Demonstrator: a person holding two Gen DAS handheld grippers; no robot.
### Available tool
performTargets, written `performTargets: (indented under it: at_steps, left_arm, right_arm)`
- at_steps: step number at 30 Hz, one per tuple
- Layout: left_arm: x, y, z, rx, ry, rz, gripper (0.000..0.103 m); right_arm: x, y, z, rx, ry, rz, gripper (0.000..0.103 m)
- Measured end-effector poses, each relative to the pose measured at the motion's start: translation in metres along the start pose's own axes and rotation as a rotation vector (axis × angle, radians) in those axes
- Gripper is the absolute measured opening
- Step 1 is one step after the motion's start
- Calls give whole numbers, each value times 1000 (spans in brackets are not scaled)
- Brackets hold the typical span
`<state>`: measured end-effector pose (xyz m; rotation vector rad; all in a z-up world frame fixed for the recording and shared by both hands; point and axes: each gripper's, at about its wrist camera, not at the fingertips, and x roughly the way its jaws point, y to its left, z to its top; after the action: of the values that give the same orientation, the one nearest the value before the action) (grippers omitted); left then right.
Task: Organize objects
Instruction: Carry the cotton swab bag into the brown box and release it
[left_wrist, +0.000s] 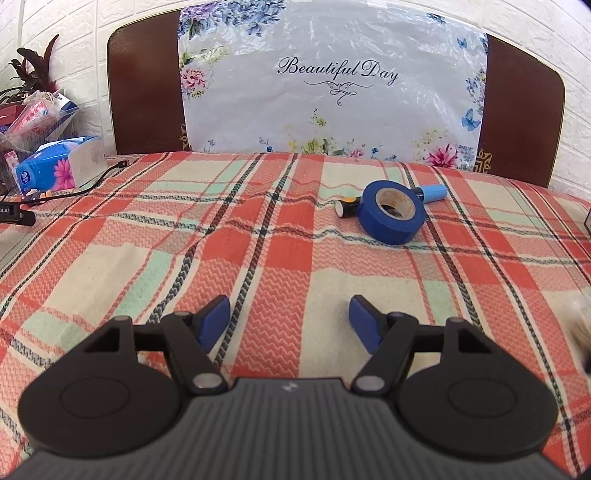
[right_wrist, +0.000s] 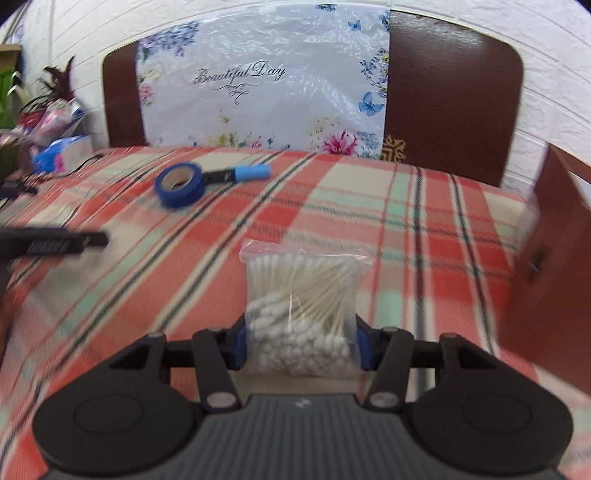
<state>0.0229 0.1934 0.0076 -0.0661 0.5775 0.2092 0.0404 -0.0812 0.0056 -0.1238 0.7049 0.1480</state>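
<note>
A clear zip bag of cotton swabs (right_wrist: 300, 295) lies on the plaid cloth (right_wrist: 406, 229), and my right gripper (right_wrist: 299, 334) is shut on its near end, a blue pad pressed against each side. A roll of blue tape (left_wrist: 392, 212) rests farther back, leaning on a marker with a light blue cap (left_wrist: 432, 192) and a small battery (left_wrist: 345, 209). The same tape (right_wrist: 180, 183) and marker (right_wrist: 244, 172) appear at the far left in the right wrist view. My left gripper (left_wrist: 290, 315) hovers open over bare cloth, nothing between its fingers.
A brown box (right_wrist: 546, 258) stands at the right edge of the cloth. A tissue pack (left_wrist: 59, 166), a black cable (left_wrist: 92, 182) and clutter sit at the far left. A wooden headboard with a floral plastic cover (left_wrist: 332, 92) closes the back.
</note>
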Motion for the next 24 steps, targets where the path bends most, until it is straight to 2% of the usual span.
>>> performTargets:
  at_steps: [3, 4, 7, 10, 12, 14, 17, 18, 19, 20, 21, 22, 24]
  left_arm:
    - [-9, -10, 1, 16, 45, 1, 73]
    - [-15, -13, 2, -8, 75, -37, 73]
    - [-42, -41, 3, -49, 170, -272, 73]
    - [-64, -84, 3, -50, 291, -525, 75]
    - [-73, -112, 0, -17, 353, -624, 75]
    - [-77, -137, -7, 21, 386, -647, 76]
    - [-66, -161, -20, 17, 475, -662, 76]
    - [-64, -168, -24, 29, 483, -665, 76]
    - [-66, -176, -25, 72, 449, -652, 71]
    - [-68, -183, -26, 114, 432, -657, 63]
    - [-68, -188, -24, 122, 446, -691, 50]
    - [-68, -193, -17, 120, 457, -694, 48]
    - [-75, -201, -2, 141, 427, -719, 48]
  right_arm:
    - [-38, -6, -29, 20, 0, -10, 51]
    - [-49, -7, -37, 29, -5, -17, 52]
    - [-68, -9, -54, 44, -33, -37, 58]
    - [-69, -13, -53, 63, -30, -30, 61]
    - [-69, -13, -53, 65, -31, -32, 64]
    - [-69, -13, -54, 65, -30, -32, 74]
    - [-72, -13, -58, 72, -33, -17, 76]
    - [-73, -14, -59, 74, -35, -12, 76]
    - [-73, -15, -60, 74, -38, -5, 71]
    - [-74, -15, -60, 71, -48, 4, 55]
    - [-75, -14, -60, 70, -56, 2, 53]
    - [-76, -15, -60, 77, -64, -5, 50]
    - [-83, -19, -58, 94, -106, -32, 48]
